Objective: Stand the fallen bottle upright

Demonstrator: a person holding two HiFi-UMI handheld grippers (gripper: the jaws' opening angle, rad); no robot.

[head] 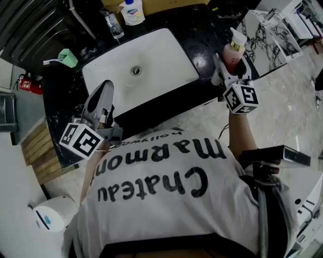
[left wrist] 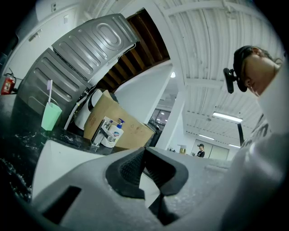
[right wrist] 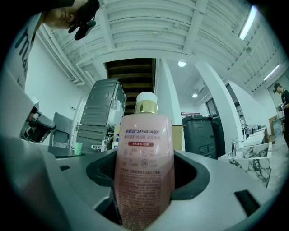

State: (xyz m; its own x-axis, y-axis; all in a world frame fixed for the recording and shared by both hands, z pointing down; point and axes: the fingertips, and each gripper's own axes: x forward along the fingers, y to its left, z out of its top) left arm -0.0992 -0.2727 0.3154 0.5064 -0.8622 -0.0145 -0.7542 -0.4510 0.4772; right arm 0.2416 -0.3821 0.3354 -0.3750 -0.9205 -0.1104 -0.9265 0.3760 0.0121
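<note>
A pink soap bottle (head: pixel 233 50) with a white pump top is over the black counter (head: pixel 202 30), right of the sink. My right gripper (head: pixel 232 68) is shut on its body. In the right gripper view the bottle (right wrist: pixel 144 149) fills the space between the jaws of that gripper (right wrist: pixel 144 180), cap pointing up, label facing the camera. Whether its base rests on the counter is hidden. My left gripper (head: pixel 102 93) hovers at the sink's front edge, jaws shut on nothing. In the left gripper view, the pads of the left gripper (left wrist: pixel 143 155) meet at the tip.
A white sink basin (head: pixel 151 55) takes the counter's middle, with a faucet (head: pixel 113 25) and a white pump bottle (head: pixel 132 11) behind it. A green cup with a toothbrush (head: pixel 68 57) stands at left. A marble slab (head: pixel 267 35) lies right of the counter.
</note>
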